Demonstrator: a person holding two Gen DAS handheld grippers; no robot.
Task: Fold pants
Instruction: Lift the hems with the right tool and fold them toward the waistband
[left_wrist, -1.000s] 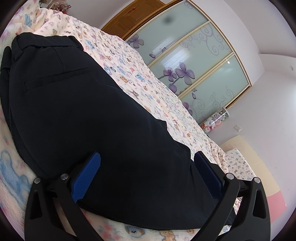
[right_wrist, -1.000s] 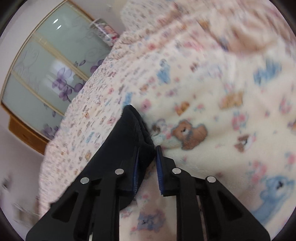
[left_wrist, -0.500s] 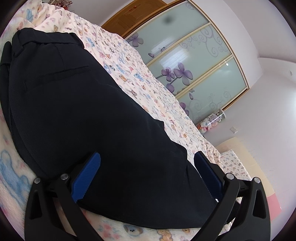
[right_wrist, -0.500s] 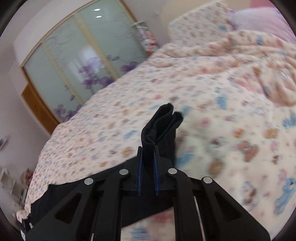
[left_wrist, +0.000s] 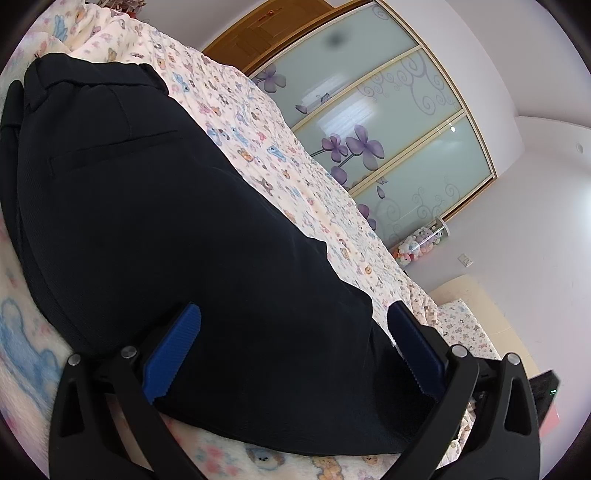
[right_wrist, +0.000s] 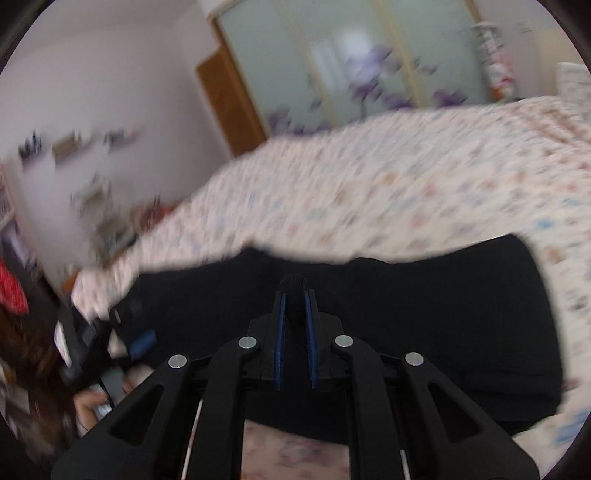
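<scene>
A frosted floral wardrobe is seen beyond the teddy-print bedspread. Black pants are laid lengthwise away from the wide-open left gripper; a bunched fold is pinched by the right gripper.

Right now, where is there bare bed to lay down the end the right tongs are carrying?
Bare blanket runs beyond the pants, toward the wardrobe doors. The right tongs grip pants fabric, with open blanket ahead. Crowded: the near edge, where the open left tongs straddle the pants.
</scene>
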